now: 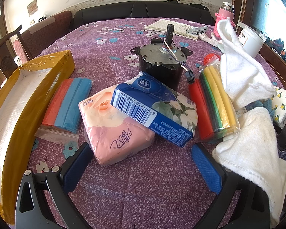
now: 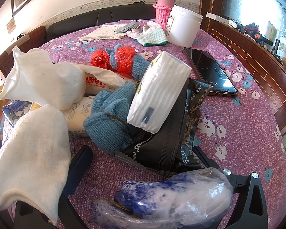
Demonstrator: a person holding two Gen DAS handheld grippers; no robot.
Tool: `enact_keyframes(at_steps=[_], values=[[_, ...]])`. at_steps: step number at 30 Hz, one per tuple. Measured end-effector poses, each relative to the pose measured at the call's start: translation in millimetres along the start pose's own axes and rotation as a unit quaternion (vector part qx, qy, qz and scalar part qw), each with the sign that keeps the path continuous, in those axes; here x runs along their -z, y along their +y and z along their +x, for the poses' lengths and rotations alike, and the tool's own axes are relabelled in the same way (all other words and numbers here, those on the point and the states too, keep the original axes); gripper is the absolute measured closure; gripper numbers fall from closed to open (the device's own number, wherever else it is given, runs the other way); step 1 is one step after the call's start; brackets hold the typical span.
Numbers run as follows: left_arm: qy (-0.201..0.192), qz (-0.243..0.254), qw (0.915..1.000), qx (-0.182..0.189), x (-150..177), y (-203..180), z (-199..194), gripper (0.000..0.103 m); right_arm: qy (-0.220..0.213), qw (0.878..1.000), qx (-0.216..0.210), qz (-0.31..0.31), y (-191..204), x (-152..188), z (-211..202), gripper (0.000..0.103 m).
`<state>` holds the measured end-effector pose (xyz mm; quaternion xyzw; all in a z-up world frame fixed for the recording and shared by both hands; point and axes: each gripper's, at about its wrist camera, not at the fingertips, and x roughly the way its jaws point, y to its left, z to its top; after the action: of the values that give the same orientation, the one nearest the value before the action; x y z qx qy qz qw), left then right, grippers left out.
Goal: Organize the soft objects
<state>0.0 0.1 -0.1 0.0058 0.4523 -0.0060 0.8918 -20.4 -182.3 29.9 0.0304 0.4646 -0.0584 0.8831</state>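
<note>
box: yellow taped carton (image 1: 53, 72), far left on table, open, white inside, nothing in it
soft items: pink tissue pack (image 1: 116, 127) under blue tissue pack (image 1: 154, 110), mid-table; white towel (image 1: 244, 87) draped right
left hand-held gripper (image 1: 141, 162): released, nothing between fingers
right hand-held gripper (image 2: 143, 164): can't tell, pile covers it
table (image 1: 143, 187): purple floral cloth; black sofa (image 1: 143, 11) behind

The left gripper (image 1: 141, 164) hangs low over the table, its two blue-padded fingers (image 1: 206, 168) spread wide with nothing between them. The right gripper (image 2: 143, 164) is also low; its left finger (image 2: 82, 162) shows, its right one is mostly hidden, and its state is unclear.
</note>
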Motion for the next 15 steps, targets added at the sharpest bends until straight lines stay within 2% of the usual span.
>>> enact_keyframes(at_steps=[15], values=[[0.006, 0.006, 1.0000, 0.005, 0.2, 2.7, -0.4, 0.000, 0.006, 1.000, -0.004, 0.000, -1.5, 0.0, -0.6, 0.001]])
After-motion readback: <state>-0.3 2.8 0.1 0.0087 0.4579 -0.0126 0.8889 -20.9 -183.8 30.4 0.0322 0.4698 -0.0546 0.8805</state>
